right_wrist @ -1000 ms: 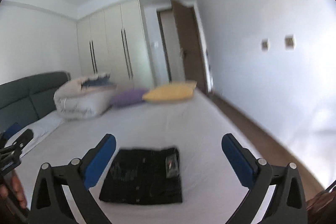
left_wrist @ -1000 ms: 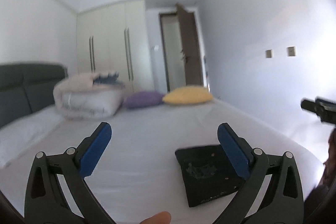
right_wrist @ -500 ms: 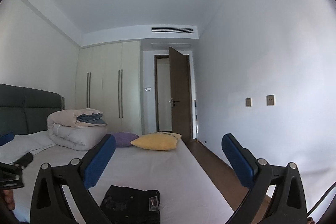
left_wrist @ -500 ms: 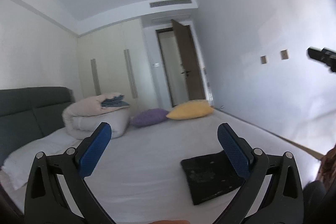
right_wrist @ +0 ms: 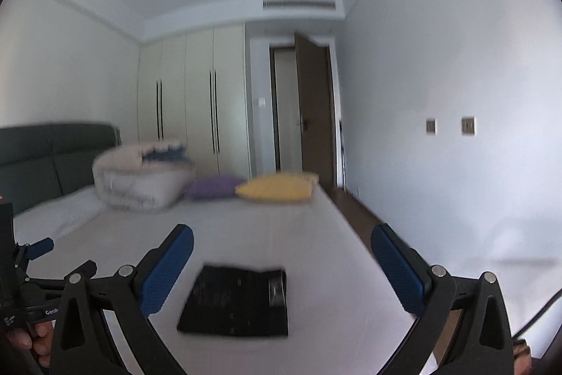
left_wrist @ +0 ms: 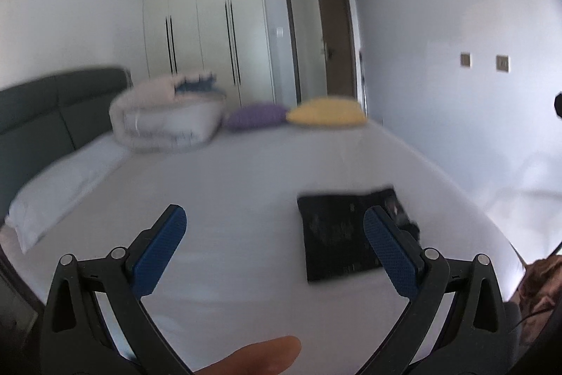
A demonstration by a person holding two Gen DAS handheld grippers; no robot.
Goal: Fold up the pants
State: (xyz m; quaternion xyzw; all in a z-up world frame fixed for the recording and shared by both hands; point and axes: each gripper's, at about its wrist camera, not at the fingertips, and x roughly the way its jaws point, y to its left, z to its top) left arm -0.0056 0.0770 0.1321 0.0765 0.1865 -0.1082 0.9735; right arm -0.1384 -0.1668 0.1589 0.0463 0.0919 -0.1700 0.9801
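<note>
The black pants (right_wrist: 237,301), folded into a flat rectangular packet, lie on the white bed sheet (right_wrist: 267,234) near the foot end of the bed, a little toward its right edge. Nothing touches them. The left gripper (left_wrist: 274,248) with blue ribbed pads on black plastic arms is held above the sheet, its two fingers spread wide and empty; in the left wrist view the right pad covers part of the packet, but it is in the air, apart from the cloth. A fingertip of the person (left_wrist: 260,355) shows at the bottom of that view. The right gripper (right_wrist: 281,266) has its fingers wide apart too and holds nothing; the pants appear between them, lower down on the bed. At the far end of the bed lie a rolled cream duvet (right_wrist: 140,180), a purple pillow (right_wrist: 214,187) and a yellow pillow (right_wrist: 277,187). Both views are a little blurred
</note>
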